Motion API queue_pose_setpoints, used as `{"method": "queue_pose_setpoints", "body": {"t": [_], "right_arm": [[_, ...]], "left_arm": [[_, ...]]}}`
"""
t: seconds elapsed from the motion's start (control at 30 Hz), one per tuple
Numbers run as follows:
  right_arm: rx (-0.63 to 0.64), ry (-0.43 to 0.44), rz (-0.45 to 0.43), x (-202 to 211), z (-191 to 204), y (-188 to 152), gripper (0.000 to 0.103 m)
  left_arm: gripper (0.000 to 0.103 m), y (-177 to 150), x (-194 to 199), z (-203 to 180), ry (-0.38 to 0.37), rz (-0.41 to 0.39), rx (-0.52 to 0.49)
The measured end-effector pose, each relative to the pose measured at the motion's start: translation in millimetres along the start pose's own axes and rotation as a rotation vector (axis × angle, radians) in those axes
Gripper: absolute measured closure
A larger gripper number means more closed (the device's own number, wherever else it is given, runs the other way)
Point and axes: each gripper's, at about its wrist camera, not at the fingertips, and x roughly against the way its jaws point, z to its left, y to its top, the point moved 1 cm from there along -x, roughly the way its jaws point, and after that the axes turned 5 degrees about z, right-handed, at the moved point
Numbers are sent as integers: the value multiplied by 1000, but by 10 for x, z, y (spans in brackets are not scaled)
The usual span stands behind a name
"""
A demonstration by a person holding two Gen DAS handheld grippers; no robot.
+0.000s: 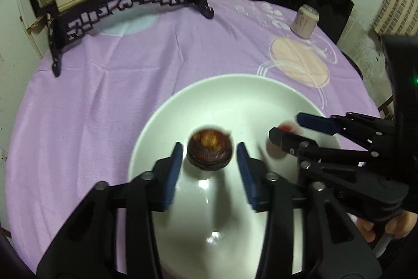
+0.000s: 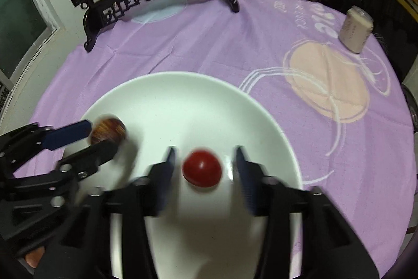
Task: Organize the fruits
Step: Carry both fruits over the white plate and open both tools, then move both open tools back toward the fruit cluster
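Observation:
A white plate [image 1: 235,90] lies on the purple cloth. A dark brown round fruit [image 1: 209,150] sits in it between the fingers of my left gripper [image 1: 209,152], which is open, with gaps on both sides. A small red fruit [image 2: 201,168] lies in the plate [image 2: 183,96] between the fingers of my right gripper [image 2: 204,157], also open and not touching it. The right gripper [image 1: 287,126] shows in the left wrist view, mostly hiding the red fruit [image 1: 285,126]. The left gripper [image 2: 100,134] and brown fruit [image 2: 108,131] show in the right wrist view.
A black carved stand [image 1: 125,9] with a round painted panel stands at the table's back left. A pale can [image 1: 304,21] stands at the back right, also in the right wrist view [image 2: 355,29]. Shelves and boxes lie behind the table.

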Motion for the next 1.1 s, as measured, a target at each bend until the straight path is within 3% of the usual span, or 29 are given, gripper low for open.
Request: {"method": "queue_pose_setpoints", "body": {"t": [0.1, 0.17, 0.23, 0.3, 0.43, 0.57, 0.67, 0.8, 1.0, 1.1], "right_arm": [[21, -18, -45, 293, 21, -82, 47], [13, -24, -80, 586, 25, -252, 45], [21, -1, -112, 890, 64, -601, 38], [19, 29, -130, 1076, 89, -976, 38], [-22, 44, -142, 1240, 132, -1911, 38], [-52, -7, -93, 1269, 112, -2313, 38], [-55, -11, -79, 1276, 102, -2416, 38], [-63, 46, -56, 1131, 170, -2405, 38], [-19, -44, 46, 713, 318, -2310, 40], [22, -105, 9, 638, 431, -2264, 61]], "left_arm": [[32, -125, 368, 23, -2, -76, -6], [28, -325, 680, 50, 16, -125, -12], [21, -578, 912, 74, 28, -158, -20], [15, -967, 1127, 112, 55, -202, -25], [15, -1693, 1285, 243, 62, -229, -3], [15, -2127, 1263, 493, 95, -151, 40], [15, -2268, 1295, 589, 112, -135, 50], [15, -2400, 1315, 645, 85, -124, 76], [15, -2605, 1385, 608, 97, -120, 50], [15, -2663, 1349, 604, 78, -130, 47]]}}
